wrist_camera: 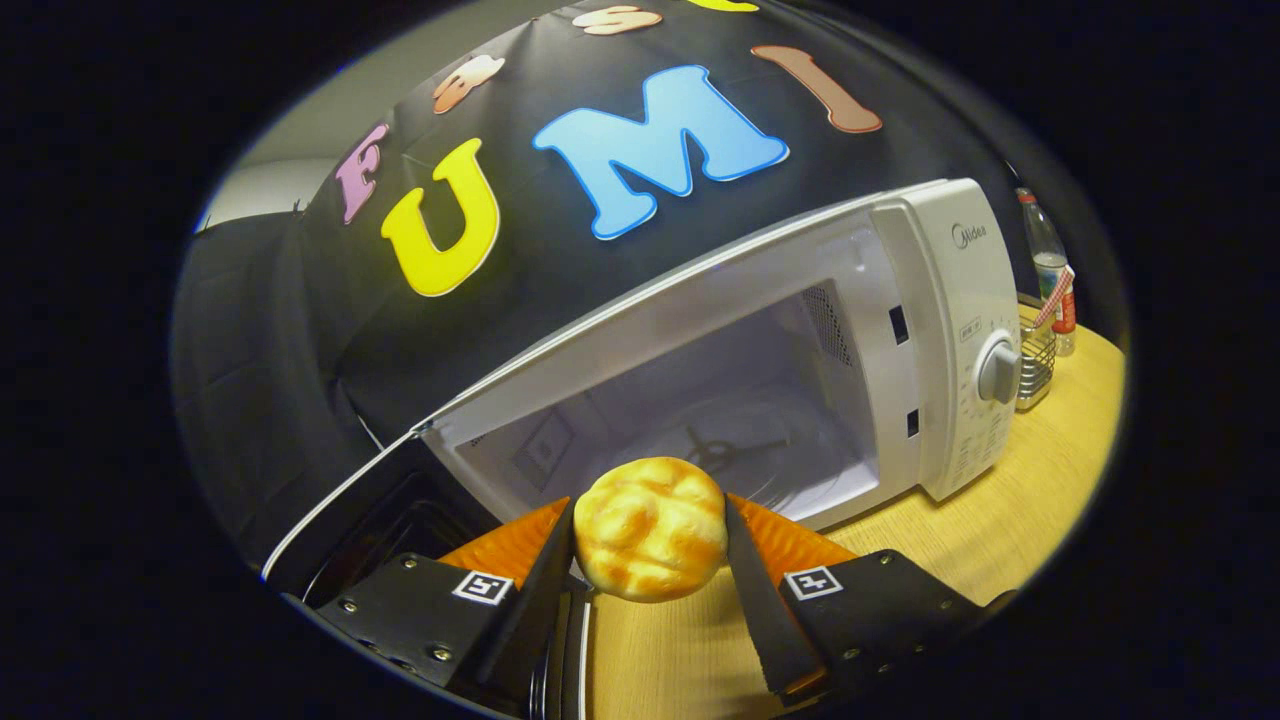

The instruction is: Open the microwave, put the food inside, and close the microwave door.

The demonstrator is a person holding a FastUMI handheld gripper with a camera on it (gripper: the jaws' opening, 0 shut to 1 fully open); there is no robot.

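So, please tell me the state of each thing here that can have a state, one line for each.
microwave: standing on the table, cavity open with nothing inside
microwave door: swung fully open
bread roll: held off the table, in front of the cavity
gripper: shut on the bread roll, both fingers pressing its sides
dial: setting too small to tell
bottle: upright beside the microwave, cap on

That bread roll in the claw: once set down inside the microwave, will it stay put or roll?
The bread roll, gripped between both fingers of the claw, looks rounded, so it may roll a little. Its lumpy crust probably damps that. It looks light and probably soft. The microwave floor appears flat.
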